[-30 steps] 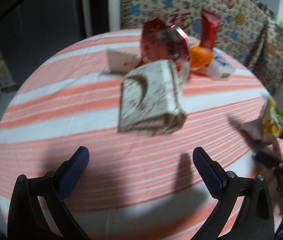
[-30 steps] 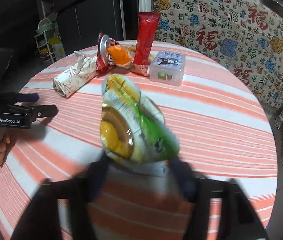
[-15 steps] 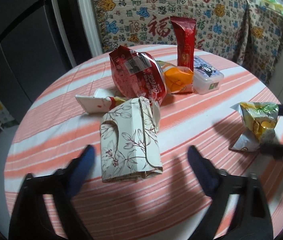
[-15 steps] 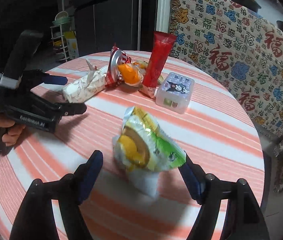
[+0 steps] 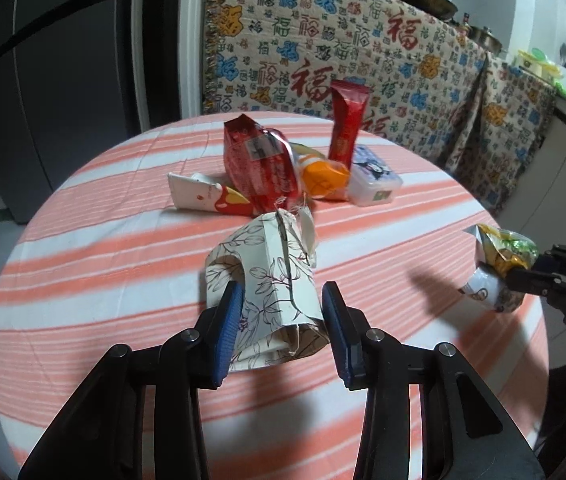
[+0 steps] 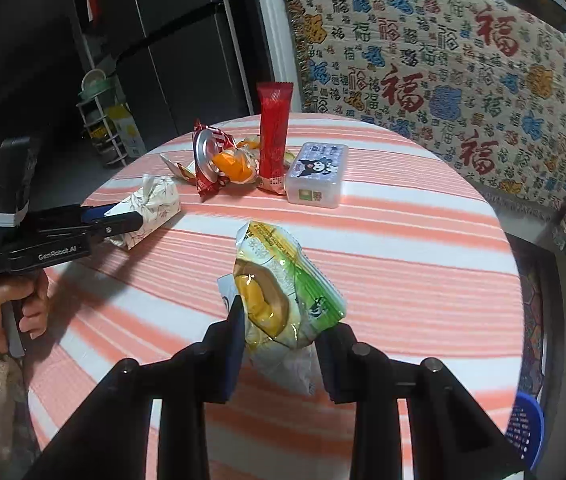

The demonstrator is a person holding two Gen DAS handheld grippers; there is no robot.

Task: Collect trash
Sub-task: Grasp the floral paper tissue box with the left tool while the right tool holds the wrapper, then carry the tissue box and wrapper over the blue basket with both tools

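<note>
My left gripper point(image 5: 283, 320) is shut on a white floral tissue pack point(image 5: 271, 280) on the striped round table point(image 5: 123, 264). It also shows in the right wrist view point(image 6: 151, 208), held by the left gripper point(image 6: 123, 216). My right gripper point(image 6: 279, 332) is shut on a green and yellow snack bag point(image 6: 279, 292), which also shows at the right edge of the left wrist view point(image 5: 499, 264). A pile at the table's far side holds a red bag point(image 5: 259, 164), an orange wrapper point(image 5: 323, 176), a tall red sachet point(image 5: 347, 120) and a white tube point(image 5: 199, 196).
A clear plastic box with a cartoon lid point(image 6: 315, 176) sits next to the pile. A patterned cloth point(image 6: 443, 60) hangs behind the table. A dark fridge point(image 5: 43, 80) stands at the left. A blue basket point(image 6: 523, 428) is on the floor at the lower right.
Both grippers have closed: the left onto the floral tissue pack, the right onto the snack bag. Both had open jaws around them half a second ago.
</note>
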